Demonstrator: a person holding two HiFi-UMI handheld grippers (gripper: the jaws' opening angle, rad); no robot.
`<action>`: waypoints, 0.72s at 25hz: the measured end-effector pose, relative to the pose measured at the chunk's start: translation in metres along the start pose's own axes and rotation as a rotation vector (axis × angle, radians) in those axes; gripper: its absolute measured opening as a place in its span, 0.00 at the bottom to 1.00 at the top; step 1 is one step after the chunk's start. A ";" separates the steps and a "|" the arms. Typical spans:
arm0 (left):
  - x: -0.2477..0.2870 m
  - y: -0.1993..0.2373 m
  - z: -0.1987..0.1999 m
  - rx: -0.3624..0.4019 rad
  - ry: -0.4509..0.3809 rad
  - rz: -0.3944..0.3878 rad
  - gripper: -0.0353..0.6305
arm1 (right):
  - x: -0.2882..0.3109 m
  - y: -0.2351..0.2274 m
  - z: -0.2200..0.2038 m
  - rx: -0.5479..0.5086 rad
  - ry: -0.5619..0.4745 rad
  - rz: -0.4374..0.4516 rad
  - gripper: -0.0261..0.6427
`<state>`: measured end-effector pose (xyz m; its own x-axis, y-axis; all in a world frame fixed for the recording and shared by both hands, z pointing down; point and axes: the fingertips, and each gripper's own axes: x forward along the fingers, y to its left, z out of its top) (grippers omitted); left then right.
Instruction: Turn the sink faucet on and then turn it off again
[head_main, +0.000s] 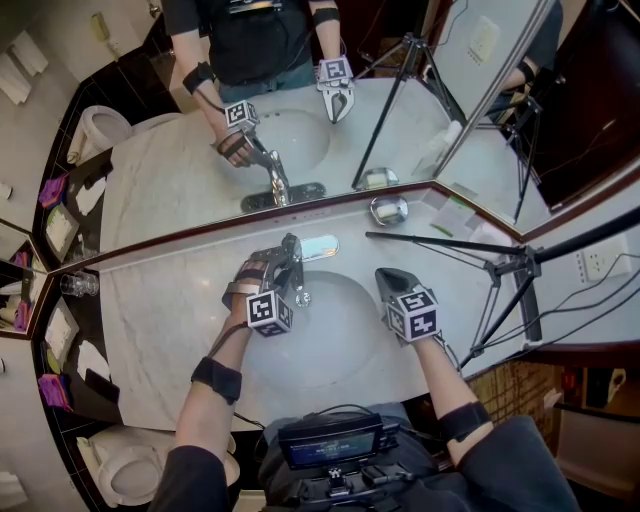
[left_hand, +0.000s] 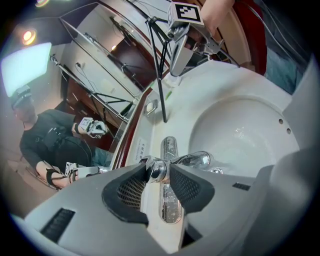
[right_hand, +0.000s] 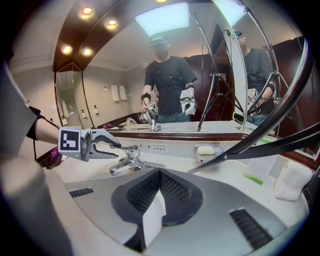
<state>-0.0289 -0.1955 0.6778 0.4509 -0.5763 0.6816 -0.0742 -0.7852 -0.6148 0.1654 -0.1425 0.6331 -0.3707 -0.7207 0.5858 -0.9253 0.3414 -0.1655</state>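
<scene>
Marble counter (head_main: 150, 320) is seen around the sink (head_main: 340, 350). At its top edge, the faucet handle (left_hand: 158, 170) is squeezed end-on by the left gripper (left_hand: 159, 172). Farther right, the right gripper (right_hand: 159, 192) is closed and empty.

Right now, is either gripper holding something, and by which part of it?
The left gripper holds the faucet handle by its free end, pinched between both pads. The right gripper is shut on nothing.
</scene>
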 end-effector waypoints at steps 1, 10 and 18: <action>-0.001 0.000 0.000 0.000 0.002 0.004 0.25 | 0.000 0.000 0.000 0.000 0.001 0.000 0.07; -0.003 -0.004 -0.001 0.000 0.010 0.027 0.24 | -0.001 0.000 0.003 -0.001 -0.005 -0.002 0.07; -0.004 -0.022 -0.008 0.002 0.024 0.023 0.23 | 0.001 0.002 0.002 -0.005 -0.001 0.002 0.07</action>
<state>-0.0359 -0.1781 0.6915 0.4273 -0.5993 0.6769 -0.0826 -0.7714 -0.6309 0.1627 -0.1441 0.6317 -0.3729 -0.7206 0.5846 -0.9240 0.3463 -0.1625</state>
